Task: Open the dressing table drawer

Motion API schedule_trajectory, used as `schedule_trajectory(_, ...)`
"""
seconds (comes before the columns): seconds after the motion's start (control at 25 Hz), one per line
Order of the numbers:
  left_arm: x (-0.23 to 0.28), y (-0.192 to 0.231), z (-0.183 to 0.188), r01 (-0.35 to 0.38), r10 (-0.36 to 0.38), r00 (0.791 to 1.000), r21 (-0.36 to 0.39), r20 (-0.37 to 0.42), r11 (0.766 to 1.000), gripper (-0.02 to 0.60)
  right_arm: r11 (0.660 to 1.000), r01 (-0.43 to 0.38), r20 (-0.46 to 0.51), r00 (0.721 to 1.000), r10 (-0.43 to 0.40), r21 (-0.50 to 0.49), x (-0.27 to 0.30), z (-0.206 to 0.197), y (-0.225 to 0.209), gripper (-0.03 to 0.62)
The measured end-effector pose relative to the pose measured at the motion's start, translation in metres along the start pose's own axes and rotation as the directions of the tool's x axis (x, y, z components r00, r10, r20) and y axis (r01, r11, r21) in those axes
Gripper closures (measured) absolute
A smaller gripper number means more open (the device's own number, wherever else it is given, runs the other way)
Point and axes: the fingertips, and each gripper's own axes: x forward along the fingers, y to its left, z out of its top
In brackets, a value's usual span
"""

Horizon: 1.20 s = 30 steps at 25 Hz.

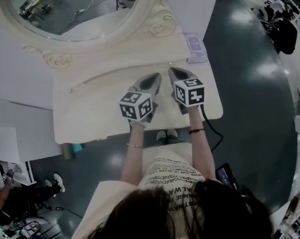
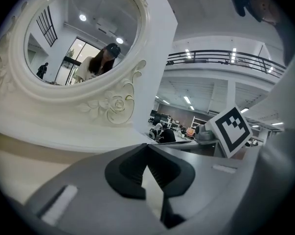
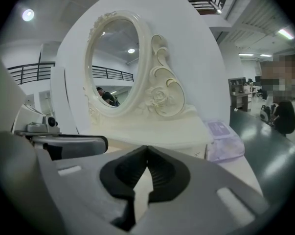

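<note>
Left gripper (image 1: pixel 152 77), right gripper (image 1: pixel 171 71): jaws closed, empty, above dressing table (image 1: pixel 90 111). Drawer hidden; likely rigid, sliding; grip its handle.

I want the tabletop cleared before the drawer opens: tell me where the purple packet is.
In the head view the purple packet lies at the back right corner of the dressing table top, just right of the mirror frame and its carved foot.

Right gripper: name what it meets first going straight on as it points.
Probably the cream ledge under the oval mirror, just past the shut right gripper; depth is unclear, so the tabletop might come first.
</note>
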Motion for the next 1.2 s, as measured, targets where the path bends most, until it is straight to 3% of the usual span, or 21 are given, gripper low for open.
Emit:
schedule_trajectory(0.48, 0.018, 0.005, -0.016, -0.035, 0.034, 0.999, -0.023, -0.031, 0.999, 0.588, 0.998, 0.057, -0.074, 0.996, -0.054, 0.039, 0.020, -0.017, -0.033, 0.591)
schedule_trajectory(1.2, 0.041, 0.019, -0.040, -0.058, 0.052, 0.996, -0.080, -0.074, 0.995, 0.588, 0.990, 0.112, -0.169, 0.981, -0.096, 0.088, 0.053, -0.041, -0.057, 0.467)
